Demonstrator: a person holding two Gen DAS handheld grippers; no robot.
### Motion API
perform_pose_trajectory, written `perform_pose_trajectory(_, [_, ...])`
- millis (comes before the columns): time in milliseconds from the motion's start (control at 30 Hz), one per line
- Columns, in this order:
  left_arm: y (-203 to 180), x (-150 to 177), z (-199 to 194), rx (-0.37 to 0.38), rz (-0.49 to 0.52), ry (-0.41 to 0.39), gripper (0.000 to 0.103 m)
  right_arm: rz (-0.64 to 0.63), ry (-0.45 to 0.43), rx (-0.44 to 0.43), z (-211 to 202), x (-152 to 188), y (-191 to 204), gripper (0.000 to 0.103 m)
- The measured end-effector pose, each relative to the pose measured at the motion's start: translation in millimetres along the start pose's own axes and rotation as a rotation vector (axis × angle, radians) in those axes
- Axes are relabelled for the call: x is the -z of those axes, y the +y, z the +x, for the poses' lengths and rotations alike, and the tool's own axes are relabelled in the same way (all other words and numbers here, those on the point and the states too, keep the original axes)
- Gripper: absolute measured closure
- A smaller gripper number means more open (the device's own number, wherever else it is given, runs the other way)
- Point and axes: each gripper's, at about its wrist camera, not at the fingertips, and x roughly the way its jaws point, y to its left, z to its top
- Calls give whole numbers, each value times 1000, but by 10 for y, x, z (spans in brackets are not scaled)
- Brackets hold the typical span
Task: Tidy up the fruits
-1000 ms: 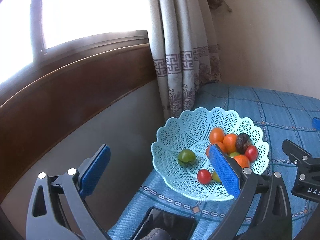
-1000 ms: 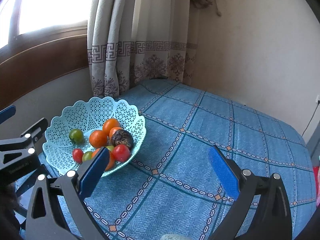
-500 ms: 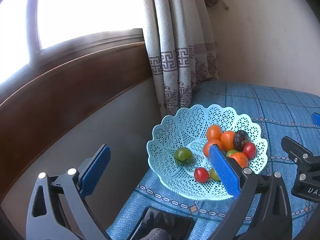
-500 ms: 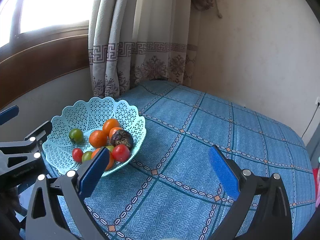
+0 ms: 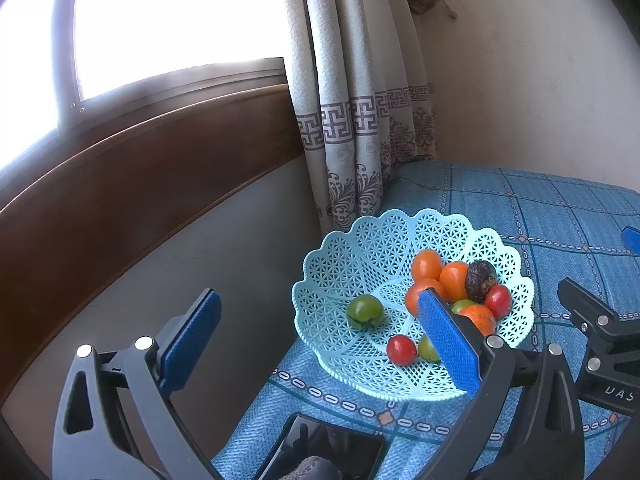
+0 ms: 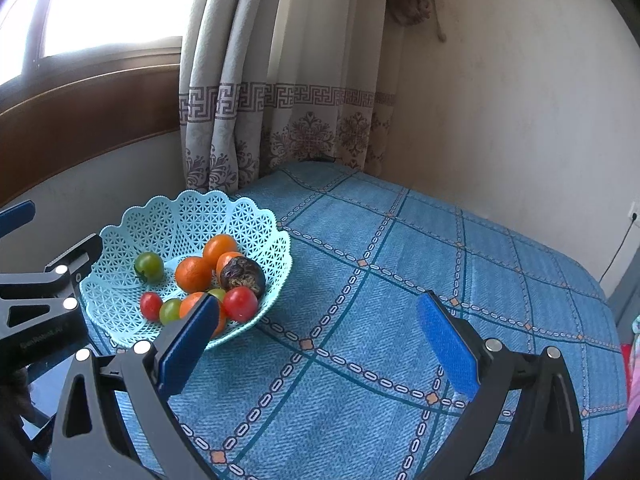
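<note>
A pale turquoise lattice basket (image 5: 360, 248) (image 6: 184, 216) sits on the blue patterned tablecloth (image 6: 400, 280) near the table's left edge. Inside lie oranges (image 6: 193, 274) (image 5: 426, 265), a dark wrinkled fruit (image 6: 244, 274) (image 5: 480, 276), red tomatoes (image 6: 240, 303) (image 5: 401, 350) and green tomatoes (image 6: 149, 266) (image 5: 364, 310). My left gripper (image 5: 316, 340) is open and empty, hovering in front of the basket's left side. My right gripper (image 6: 316, 340) is open and empty, above the cloth to the right of the basket.
A patterned curtain (image 6: 256, 100) hangs behind the table, with a wooden sill (image 5: 140, 168) and window to the left and a plain wall (image 6: 500, 100) on the right. A dark phone-like object (image 5: 320, 444) lies at the table's near edge.
Both grippers have pulled back and shifted slightly, so the basket appears a little further right in each view. Both stay open. The fruit has not moved.
</note>
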Motion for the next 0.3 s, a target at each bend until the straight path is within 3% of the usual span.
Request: perform_pose_trajectory(300, [-23, -17, -47, 7, 0, -5, 3, 37, 39, -3, 48, 2, -82, 5])
